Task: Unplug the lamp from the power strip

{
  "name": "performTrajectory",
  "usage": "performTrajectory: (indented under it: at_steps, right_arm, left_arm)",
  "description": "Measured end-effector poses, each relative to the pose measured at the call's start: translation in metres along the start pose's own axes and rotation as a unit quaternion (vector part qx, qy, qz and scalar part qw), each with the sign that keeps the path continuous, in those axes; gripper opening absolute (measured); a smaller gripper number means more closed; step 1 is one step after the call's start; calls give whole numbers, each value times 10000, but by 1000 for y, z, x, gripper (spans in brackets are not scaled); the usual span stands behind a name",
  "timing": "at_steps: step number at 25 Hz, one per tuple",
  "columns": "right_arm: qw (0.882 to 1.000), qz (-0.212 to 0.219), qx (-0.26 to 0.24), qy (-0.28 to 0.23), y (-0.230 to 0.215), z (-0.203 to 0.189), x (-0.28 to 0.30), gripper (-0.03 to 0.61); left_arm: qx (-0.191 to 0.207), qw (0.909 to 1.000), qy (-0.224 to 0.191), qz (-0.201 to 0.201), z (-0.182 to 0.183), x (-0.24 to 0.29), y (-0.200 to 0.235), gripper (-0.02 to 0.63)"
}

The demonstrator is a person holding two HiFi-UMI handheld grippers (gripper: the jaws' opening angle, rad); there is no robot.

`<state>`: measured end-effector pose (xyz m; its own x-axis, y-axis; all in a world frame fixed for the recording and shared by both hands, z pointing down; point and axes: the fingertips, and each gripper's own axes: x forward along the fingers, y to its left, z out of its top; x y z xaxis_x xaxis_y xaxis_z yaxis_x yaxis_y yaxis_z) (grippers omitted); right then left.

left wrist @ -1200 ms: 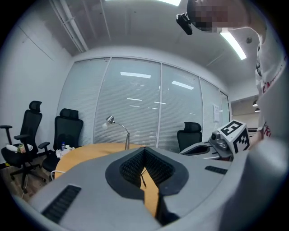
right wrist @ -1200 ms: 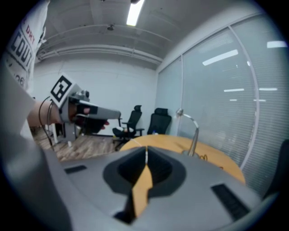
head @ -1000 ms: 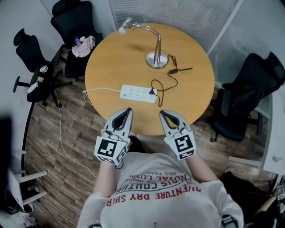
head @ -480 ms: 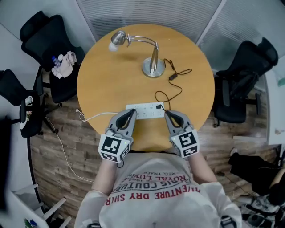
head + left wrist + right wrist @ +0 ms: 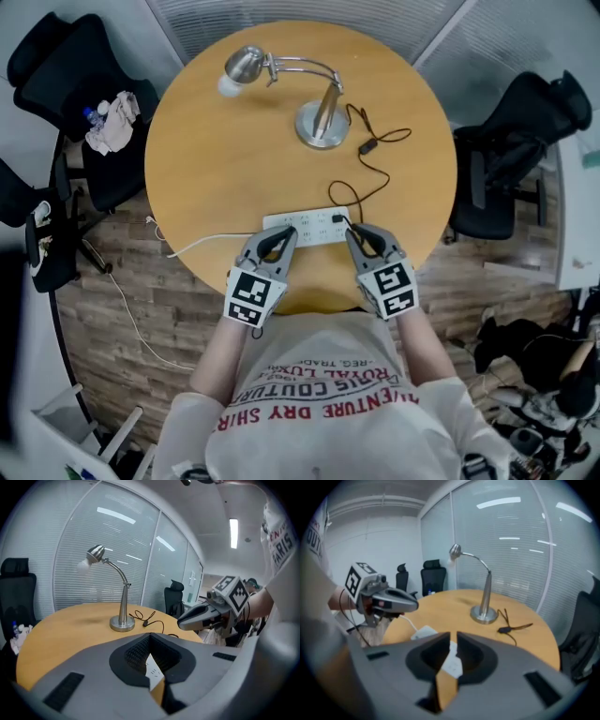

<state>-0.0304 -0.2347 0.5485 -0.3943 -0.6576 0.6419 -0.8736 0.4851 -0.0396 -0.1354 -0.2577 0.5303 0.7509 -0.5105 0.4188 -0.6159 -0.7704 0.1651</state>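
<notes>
While poised at edge of power strip (image 5: 306, 228): noted left hand-held gripper (image 5: 285, 233) closed, empty; right hand-held gripper (image 5: 355, 231) opening slightly, empty. Read "PARIS" on shirt (image 5: 283, 557). Office chairs (image 5: 520, 141) ringing counter (image 5: 216, 169).

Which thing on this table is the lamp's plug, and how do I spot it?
On the round wooden table, a white power strip lies near the edge closest to the person. The plug is the small black block at the strip's right end: the only dark thing on it, with a thin black cord looping to the silver lamp.
</notes>
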Motion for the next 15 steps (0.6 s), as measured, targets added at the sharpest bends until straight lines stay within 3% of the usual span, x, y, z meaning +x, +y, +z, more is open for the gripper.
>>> performTrajectory:
  at_steps: [3, 9, 15]
  right_arm:
    - [9988, 192, -350, 288, -5, -9, 15, 118]
    - [9881, 609, -1076, 913, -11, -30, 44, 160]
    - [9677, 1207, -1806, 1275, -10, -41, 64, 161]
  left_arm:
    - [492, 9982, 330, 78, -26, 22, -2, 28]
    - [364, 9887, 1424, -304, -90, 70, -6, 28]
    - [612, 9771, 1993, -436, -108, 99, -13, 28]
